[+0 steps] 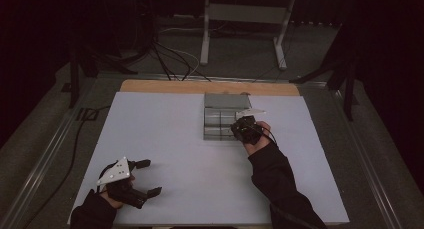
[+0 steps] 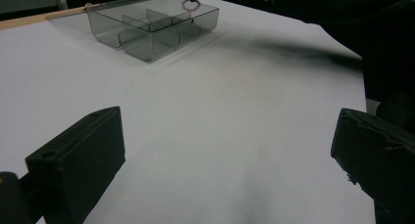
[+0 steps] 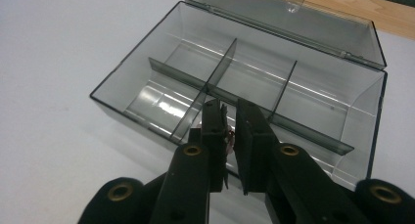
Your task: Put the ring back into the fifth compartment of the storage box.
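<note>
Right tongs (image 3: 229,136) over open organiser box (image 3: 147,72)

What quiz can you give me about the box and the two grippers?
1. Fill in: the right gripper holds a small ___ over the box.
2. Which one has its jaws wide open? A. left gripper B. right gripper
3. True or false: the lid of the box is open.

Key: 1. ring; 2. A; 3. true
</note>
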### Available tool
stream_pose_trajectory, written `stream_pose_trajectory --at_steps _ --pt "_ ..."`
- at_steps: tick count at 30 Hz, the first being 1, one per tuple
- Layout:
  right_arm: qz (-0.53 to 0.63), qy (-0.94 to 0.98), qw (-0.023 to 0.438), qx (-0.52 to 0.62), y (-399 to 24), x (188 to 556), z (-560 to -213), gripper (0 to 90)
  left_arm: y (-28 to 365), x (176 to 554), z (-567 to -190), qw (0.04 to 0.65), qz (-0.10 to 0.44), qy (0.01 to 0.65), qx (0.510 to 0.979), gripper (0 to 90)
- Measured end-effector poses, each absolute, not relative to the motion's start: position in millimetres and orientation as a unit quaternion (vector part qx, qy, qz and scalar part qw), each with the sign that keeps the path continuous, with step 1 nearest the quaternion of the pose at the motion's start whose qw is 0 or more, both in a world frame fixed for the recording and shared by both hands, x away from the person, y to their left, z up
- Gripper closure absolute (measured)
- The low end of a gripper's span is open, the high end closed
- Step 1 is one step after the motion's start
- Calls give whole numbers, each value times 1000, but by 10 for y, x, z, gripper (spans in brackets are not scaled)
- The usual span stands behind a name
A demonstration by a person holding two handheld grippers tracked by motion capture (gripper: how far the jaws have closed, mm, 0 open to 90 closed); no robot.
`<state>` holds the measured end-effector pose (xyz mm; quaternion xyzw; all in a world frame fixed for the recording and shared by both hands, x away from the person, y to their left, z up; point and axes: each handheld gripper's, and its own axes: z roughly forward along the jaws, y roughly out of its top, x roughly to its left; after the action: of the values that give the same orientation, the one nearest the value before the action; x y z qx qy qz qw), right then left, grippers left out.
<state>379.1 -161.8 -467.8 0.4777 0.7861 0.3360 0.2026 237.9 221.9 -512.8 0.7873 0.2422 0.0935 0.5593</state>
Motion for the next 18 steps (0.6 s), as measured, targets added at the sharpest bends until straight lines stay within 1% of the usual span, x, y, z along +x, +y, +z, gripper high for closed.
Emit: stream_pose_trajectory --at_steps 12,18 --pt "327 782 201 492 -1603 3966 -4767 828 2219 2381 -5129 559 93 242 787 7" --pt "331 780 192 495 -1566 4026 -4789 828 2218 2380 -5129 559 93 241 788 7"
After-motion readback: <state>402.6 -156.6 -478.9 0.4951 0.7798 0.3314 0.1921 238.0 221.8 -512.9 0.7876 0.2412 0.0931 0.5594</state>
